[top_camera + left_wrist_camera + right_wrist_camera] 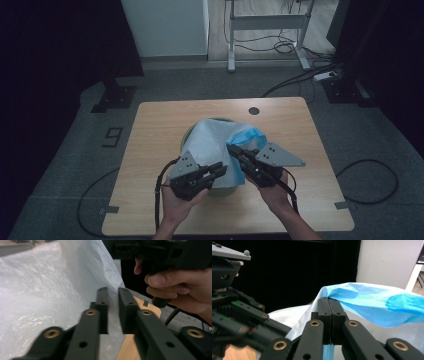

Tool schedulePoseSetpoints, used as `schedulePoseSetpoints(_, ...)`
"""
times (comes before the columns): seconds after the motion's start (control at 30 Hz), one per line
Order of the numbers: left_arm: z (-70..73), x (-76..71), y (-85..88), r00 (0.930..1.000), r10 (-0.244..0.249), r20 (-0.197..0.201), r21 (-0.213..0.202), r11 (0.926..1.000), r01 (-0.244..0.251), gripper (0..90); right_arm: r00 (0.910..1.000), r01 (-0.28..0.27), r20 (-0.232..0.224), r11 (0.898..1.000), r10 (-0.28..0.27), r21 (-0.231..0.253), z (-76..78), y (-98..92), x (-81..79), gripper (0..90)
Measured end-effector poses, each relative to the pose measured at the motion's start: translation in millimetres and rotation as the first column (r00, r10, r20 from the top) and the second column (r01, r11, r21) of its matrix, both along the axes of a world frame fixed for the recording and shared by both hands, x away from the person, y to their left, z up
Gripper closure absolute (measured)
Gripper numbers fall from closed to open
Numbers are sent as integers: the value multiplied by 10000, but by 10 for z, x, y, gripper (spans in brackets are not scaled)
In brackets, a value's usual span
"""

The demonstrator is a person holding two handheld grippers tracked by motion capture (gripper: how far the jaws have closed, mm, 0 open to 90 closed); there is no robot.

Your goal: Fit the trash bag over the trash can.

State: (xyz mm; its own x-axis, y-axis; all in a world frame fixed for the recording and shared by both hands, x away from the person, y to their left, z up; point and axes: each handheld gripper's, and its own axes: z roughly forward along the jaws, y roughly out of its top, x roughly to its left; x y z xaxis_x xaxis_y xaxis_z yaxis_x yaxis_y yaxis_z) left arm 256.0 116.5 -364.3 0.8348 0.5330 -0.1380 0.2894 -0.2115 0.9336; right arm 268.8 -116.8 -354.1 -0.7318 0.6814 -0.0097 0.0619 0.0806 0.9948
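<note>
My right gripper [331, 301] fingers pinch the bag [212, 140] rim to lift it; left gripper [113, 293] fingers slightly apart around its edge, ungripped.

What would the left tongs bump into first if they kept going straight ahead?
Probably the blue plastic bag: the left tongs stand slightly open with its thin film hanging right between and ahead of them. Beyond it sits the right hand, though the depth is unclear.
</note>
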Motion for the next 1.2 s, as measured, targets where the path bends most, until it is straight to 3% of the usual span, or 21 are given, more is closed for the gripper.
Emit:
schedulePoseSetpoints(0.13,-7,19,46,9999,110,61,-285,9995,-108,897,9999,-100,-46,9999,100,122,-24,-41,-6,832)
schedulePoseSetpoints(0.17,-13,26,72,9999,130,95,-371,9992,-127,898,9998,-184,-71,9996,185,228,-42,-73,-17,760)
schedulePoseSetpoints(0.27,-31,30,118,9997,211,98,-546,9983,-206,898,9999,-38,-93,9992,42,401,-73,-143,-55,689)
schedulePoseSetpoints(0.47,-81,56,200,9998,134,-177,-1060,9943,-152,898,9996,184,-213,9979,-171,619,-132,-298,-88,649)
schedulePoseSetpoints(0.67,-119,61,207,9996,122,-264,-1167,9931,-152,898,9992,47,-409,9975,-18,706,-159,-323,-81,633)
schedulePoseSetpoints(0.83,-121,61,205,9996,137,-237,-1228,9923,-165,898,9980,-116,-618,9979,155,641,-203,-241,-85,577)
schedulePoseSetpoints(1.0,-118,57,220,9996,163,-235,-1246,9920,-191,898,9964,-59,-835,9975,118,698,-224,-164,9,529)
schedulePoseSetpoints(1.2,-127,83,252,9993,190,-310,-1169,9929,-225,898,9948,-292,-930,9909,417,1315,-148,-126,137,523)
